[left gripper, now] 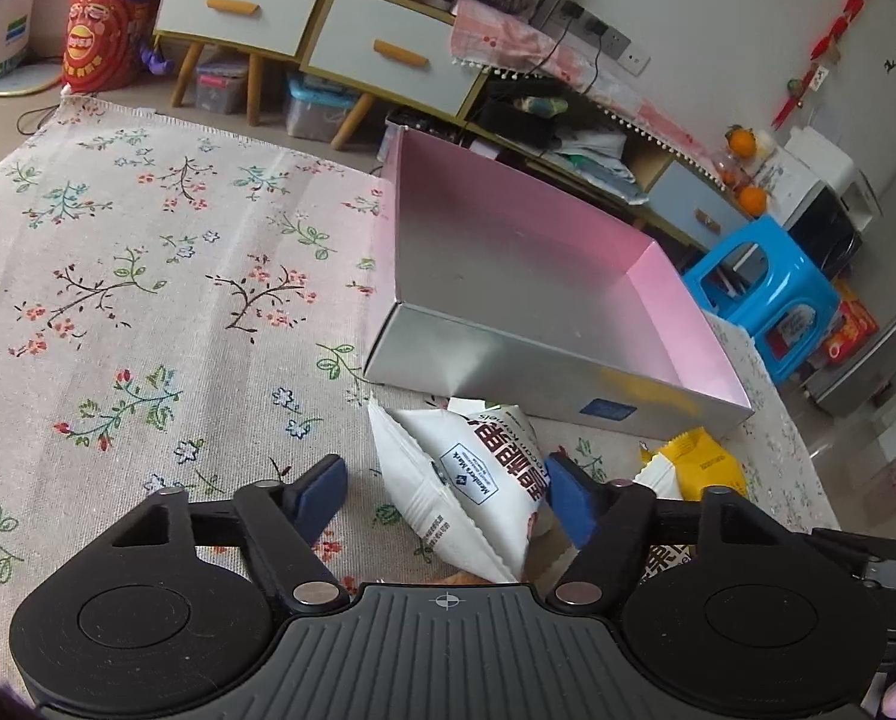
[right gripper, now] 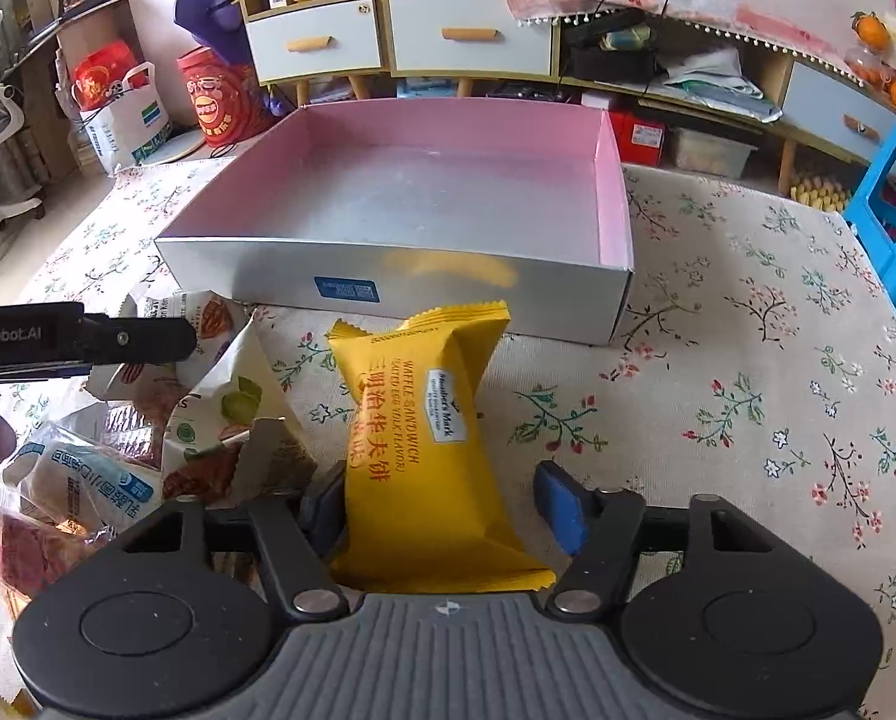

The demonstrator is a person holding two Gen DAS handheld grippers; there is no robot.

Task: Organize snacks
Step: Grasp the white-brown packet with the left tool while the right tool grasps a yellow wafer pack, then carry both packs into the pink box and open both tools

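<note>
Snacks lie on the floral counter [left gripper: 148, 276] before my silver box [left gripper: 508, 276], whose pink-lined inside holds nothing. Through my left wrist camera, my left gripper [left gripper: 445, 495] is released, its blue pads spread either side of a white snack packet [left gripper: 466, 486], neither pad clearly pressing it. Through my right wrist camera, my right gripper [right gripper: 442, 507] is also spread, a yellow waffle sandwich packet [right gripper: 424, 438] lying between the pads, just short of the box [right gripper: 388, 276]. More packets [right gripper: 148, 432] are heaped at left.
</note>
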